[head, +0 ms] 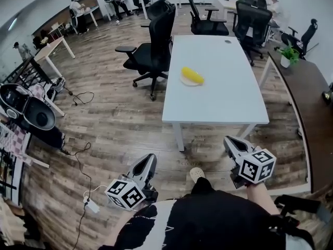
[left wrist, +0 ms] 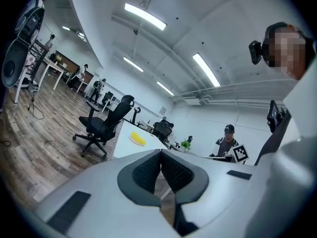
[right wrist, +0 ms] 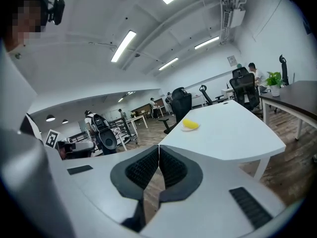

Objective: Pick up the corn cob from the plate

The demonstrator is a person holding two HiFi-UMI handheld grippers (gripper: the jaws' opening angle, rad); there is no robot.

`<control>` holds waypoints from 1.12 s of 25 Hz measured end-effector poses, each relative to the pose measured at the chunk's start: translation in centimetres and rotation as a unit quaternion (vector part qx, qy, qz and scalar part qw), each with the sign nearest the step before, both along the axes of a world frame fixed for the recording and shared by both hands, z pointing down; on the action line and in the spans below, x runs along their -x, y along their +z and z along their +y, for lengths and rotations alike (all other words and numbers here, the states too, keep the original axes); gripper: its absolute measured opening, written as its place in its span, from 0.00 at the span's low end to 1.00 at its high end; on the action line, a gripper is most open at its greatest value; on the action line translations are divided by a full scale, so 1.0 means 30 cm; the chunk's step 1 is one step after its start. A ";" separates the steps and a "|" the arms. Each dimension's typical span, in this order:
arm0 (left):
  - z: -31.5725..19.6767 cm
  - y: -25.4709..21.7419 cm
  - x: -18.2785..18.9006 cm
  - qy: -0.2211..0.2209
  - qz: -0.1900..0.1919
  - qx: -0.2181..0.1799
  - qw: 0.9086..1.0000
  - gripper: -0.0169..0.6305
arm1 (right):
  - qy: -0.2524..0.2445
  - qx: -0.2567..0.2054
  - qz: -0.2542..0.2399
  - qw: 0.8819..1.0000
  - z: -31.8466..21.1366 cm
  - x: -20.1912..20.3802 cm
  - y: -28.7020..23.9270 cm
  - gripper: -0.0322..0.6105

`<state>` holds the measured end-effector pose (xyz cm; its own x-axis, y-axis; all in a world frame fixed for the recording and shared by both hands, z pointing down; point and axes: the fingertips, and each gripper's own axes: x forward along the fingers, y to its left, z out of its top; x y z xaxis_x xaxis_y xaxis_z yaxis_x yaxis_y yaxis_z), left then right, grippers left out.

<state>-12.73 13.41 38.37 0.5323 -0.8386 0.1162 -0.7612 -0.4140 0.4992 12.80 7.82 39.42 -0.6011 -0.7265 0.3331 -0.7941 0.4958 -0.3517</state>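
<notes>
A yellow corn cob [head: 193,75] lies on a small white plate [head: 188,82] near the left edge of a white table [head: 218,92]. It also shows far off as the corn cob [left wrist: 138,139] in the left gripper view and the corn cob [right wrist: 190,125] in the right gripper view. My left gripper [head: 149,160] is held low near my body, well short of the table, jaws shut and empty. My right gripper [head: 231,141] sits just before the table's near edge, also shut with nothing between its pads.
A black office chair [head: 153,51] stands at the table's left side, close to the plate. More chairs [head: 252,20] and desks fill the back of the room, with people there. Cables [head: 78,155] and speakers [head: 31,113] lie on the wooden floor at left. A dark counter [head: 312,103] runs along the right.
</notes>
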 end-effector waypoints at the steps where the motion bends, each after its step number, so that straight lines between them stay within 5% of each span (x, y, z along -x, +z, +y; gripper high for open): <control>1: -0.037 -0.008 -0.001 -0.003 -0.001 -0.002 1.000 0.05 | -0.005 -0.002 0.000 1.000 -0.042 0.003 -0.007 0.08; 18: -0.609 -0.093 -0.012 -0.064 0.015 -0.032 0.997 0.05 | -0.091 -0.073 -0.043 0.992 -0.734 0.037 -0.169 0.08; 28: -0.796 -0.072 0.001 -0.111 0.012 -0.037 0.993 0.05 | -0.138 -0.083 -0.049 0.986 -0.996 0.074 -0.170 0.08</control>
